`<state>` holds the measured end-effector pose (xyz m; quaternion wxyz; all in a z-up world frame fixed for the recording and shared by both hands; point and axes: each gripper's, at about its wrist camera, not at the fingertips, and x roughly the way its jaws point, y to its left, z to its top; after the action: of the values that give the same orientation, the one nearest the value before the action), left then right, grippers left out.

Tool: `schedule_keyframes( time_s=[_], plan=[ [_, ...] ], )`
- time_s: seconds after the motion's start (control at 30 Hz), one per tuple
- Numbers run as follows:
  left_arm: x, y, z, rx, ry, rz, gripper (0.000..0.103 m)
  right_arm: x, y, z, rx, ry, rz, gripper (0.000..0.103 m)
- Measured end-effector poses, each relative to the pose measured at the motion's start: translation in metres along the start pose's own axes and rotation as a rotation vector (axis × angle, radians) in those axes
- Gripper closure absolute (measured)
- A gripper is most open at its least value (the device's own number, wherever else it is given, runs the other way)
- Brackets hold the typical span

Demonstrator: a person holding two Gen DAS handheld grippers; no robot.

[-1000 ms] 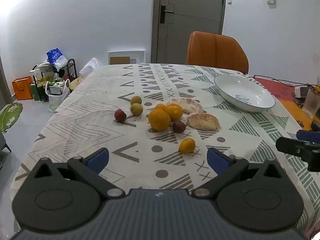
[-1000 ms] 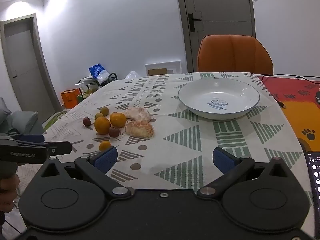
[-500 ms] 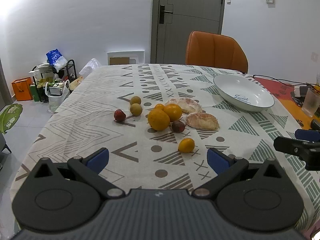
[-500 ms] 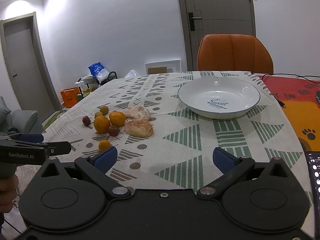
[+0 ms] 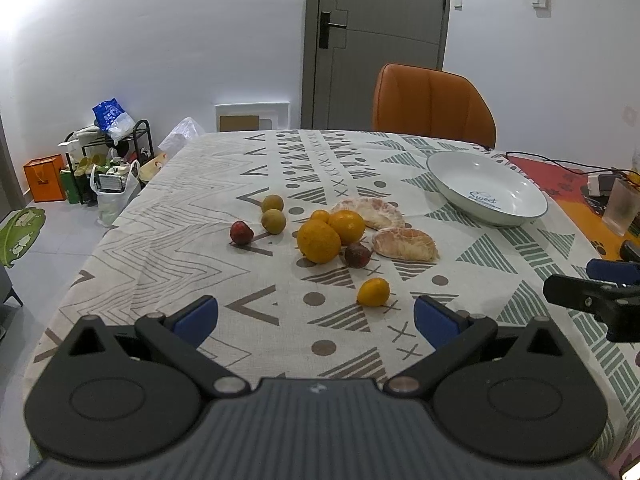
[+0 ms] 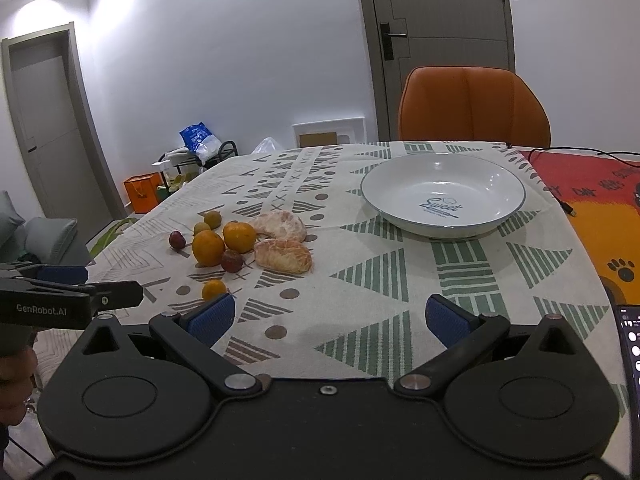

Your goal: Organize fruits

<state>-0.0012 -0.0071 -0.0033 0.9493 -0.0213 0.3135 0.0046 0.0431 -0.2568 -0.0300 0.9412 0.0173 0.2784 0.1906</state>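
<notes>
Loose fruit lies mid-table: two oranges (image 5: 319, 241), a small orange kumquat (image 5: 373, 291), two dark plums (image 5: 241, 232), two green-brown fruits (image 5: 273, 221), and two peeled pomelo pieces (image 5: 404, 243). A white bowl (image 5: 520, 194) stands empty at the right; it also shows in the right wrist view (image 6: 496, 178). My left gripper (image 5: 316, 317) is open and empty, near the kumquat. My right gripper (image 6: 327, 319) is open and empty, above the cloth in front of the bowl. The fruit pile (image 6: 208, 247) lies to its left.
An orange chair (image 5: 432, 106) stands behind the table. A red-orange mat (image 6: 600, 204), a cable (image 5: 560, 162) and a glass (image 5: 622, 210) are at the right edge; a phone (image 6: 630, 344) lies at near right. Bags and a rack (image 5: 104, 160) stand on the floor to the left.
Both grippers have shifted very slightly; the view of the fruit is a touch closer. Nothing was grasped or moved.
</notes>
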Motion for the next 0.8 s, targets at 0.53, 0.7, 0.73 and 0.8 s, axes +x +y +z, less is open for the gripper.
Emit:
schedule_keyframes(
  time_s=[0.53,0.7,0.73,0.8],
  plan=[
    [-0.0025,0.0006,0.0003,0.002,-0.004,0.001,0.000,0.0000,0.0026,-0.0009,-0.006,0.002,0.000,0.000],
    [-0.0026,0.0007,0.0002,0.002,-0.003,0.001,0.000,-0.0005,0.0009,-0.0008,0.000,0.002,-0.002,0.000],
    [-0.0030,0.0008,0.0005,0.001,-0.003,0.001,0.000,-0.0008,0.0004,-0.0006,0.001,0.002,-0.002,0.000],
    [-0.0033,0.0007,0.0006,0.004,-0.006,0.000,0.000,-0.0010,-0.0002,-0.0004,0.003,0.002,-0.002,0.000]
  ],
)
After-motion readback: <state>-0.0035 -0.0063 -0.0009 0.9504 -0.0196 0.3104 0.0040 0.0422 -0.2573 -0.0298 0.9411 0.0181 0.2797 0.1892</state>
